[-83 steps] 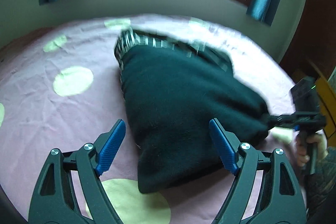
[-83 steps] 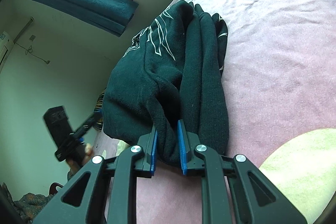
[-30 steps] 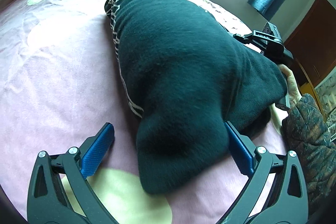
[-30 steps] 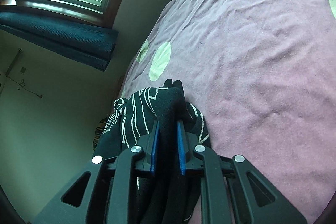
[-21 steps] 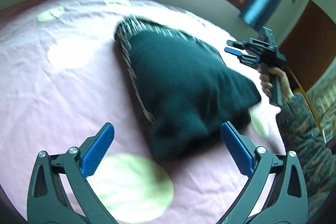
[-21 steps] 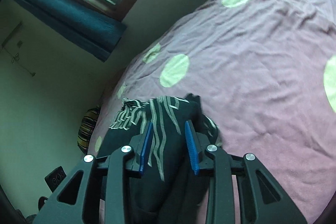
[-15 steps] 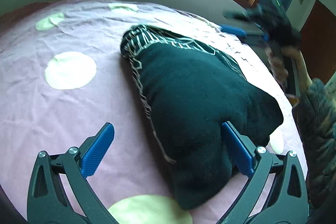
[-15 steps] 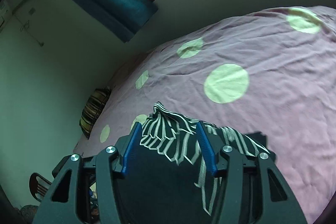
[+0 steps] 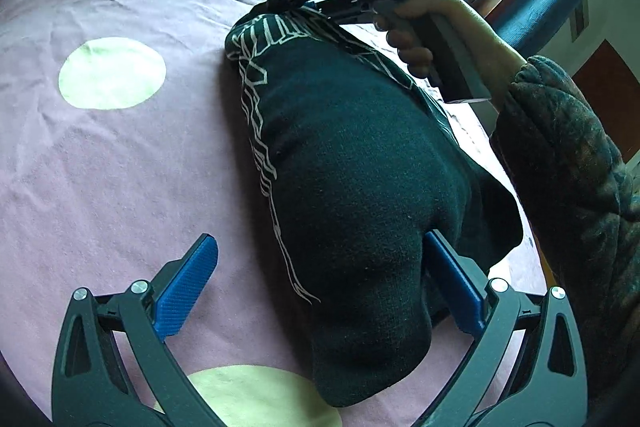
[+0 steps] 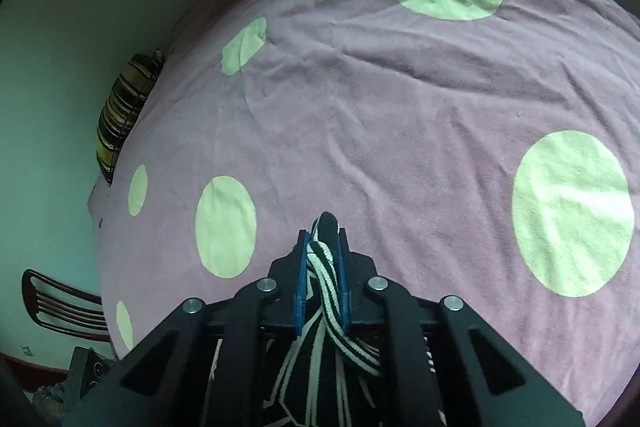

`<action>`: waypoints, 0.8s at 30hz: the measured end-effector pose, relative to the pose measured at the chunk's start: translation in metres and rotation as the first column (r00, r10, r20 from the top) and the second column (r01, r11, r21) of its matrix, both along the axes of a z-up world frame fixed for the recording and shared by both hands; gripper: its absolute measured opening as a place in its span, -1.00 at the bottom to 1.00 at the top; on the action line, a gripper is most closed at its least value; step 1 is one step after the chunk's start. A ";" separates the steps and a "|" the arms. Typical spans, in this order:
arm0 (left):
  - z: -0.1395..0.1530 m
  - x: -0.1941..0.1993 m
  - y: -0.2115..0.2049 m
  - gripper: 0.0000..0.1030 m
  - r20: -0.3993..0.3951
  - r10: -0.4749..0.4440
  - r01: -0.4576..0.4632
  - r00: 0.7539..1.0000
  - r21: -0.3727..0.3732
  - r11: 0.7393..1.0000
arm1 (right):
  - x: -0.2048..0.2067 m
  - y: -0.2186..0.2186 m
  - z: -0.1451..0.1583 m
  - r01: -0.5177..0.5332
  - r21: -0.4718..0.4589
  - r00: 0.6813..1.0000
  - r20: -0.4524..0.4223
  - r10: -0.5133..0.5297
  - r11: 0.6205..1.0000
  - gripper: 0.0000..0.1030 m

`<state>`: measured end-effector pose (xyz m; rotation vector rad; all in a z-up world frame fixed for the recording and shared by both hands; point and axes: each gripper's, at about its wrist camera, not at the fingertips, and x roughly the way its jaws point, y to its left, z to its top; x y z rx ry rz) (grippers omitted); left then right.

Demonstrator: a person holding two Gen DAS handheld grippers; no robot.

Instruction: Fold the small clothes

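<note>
Since we let go, our right tool (image 10: 323,259) has pinched the sweater (image 9: 352,163) at its far end on the bed (image 9: 120,155), while our left tool (image 9: 320,283) gapes wide around the near end.

Between our wide-spread left gripper (image 9: 320,279) fingers (image 9: 186,285) lies the near end of the dark sweater (image 9: 360,187), pressing against the right-hand finger. Ahead of the fingers, our right gripper (image 9: 304,7) meets the sweater's striped far edge on the pink spotted bed (image 9: 120,155).
</note>
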<state>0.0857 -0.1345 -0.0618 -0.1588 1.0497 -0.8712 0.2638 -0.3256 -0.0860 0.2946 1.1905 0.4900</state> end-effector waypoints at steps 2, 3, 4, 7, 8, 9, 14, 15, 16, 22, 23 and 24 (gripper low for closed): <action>-0.003 0.000 0.001 0.96 -0.007 -0.003 0.003 1.000 -0.006 1.000 | 0.001 -0.014 -0.005 0.045 -0.009 0.999 -0.011 -0.045 0.999 -0.78; -0.005 -0.002 -0.001 0.96 -0.004 -0.012 0.012 1.000 0.002 1.000 | 0.004 -0.022 -0.011 0.069 0.002 0.997 -0.030 -0.069 0.998 -0.79; -0.007 -0.004 -0.004 0.96 -0.001 -0.024 0.024 1.000 0.017 1.000 | 0.007 -0.029 -0.018 0.094 0.014 0.994 -0.050 -0.093 0.996 -0.79; -0.013 -0.011 -0.017 0.96 0.028 -0.053 0.051 0.998 0.080 0.996 | 0.012 -0.040 -0.036 0.125 0.070 0.987 -0.107 -0.117 0.990 -0.77; -0.013 -0.014 -0.018 0.96 0.036 -0.059 0.056 0.998 0.085 0.995 | 0.014 -0.045 -0.036 0.156 0.110 0.984 -0.106 -0.144 0.982 -0.77; -0.014 -0.015 -0.020 0.96 0.035 -0.070 0.067 0.997 0.087 0.994 | 0.015 -0.052 -0.033 0.194 0.145 0.979 -0.086 -0.183 0.970 -0.76; -0.012 -0.024 -0.022 0.96 0.055 -0.096 0.089 0.994 0.107 0.990 | -0.003 -0.115 -0.001 0.444 0.226 0.888 0.015 -0.459 0.867 -0.73; -0.011 -0.026 -0.023 0.96 0.063 -0.101 0.094 0.993 0.109 0.990 | -0.014 -0.129 0.005 0.463 0.260 0.875 0.020 -0.484 0.847 -0.58; -0.009 -0.028 -0.023 0.96 0.069 -0.106 0.098 0.992 0.108 0.989 | -0.027 -0.139 0.011 0.471 0.289 0.866 0.029 -0.499 0.834 -0.23; 0.010 -0.037 0.005 0.96 0.026 -0.122 0.123 0.992 -0.037 0.992 | -0.144 -0.190 0.028 0.464 0.401 0.836 0.095 -0.540 0.790 0.38; 0.015 -0.034 0.010 0.96 0.016 -0.115 0.116 0.993 -0.062 0.991 | -0.168 -0.201 0.027 0.477 0.422 0.821 0.099 -0.562 0.771 0.40; 0.018 -0.032 0.017 0.96 0.011 -0.105 0.106 0.994 -0.083 0.991 | -0.192 -0.210 0.022 0.497 0.444 0.803 0.091 -0.589 0.746 0.42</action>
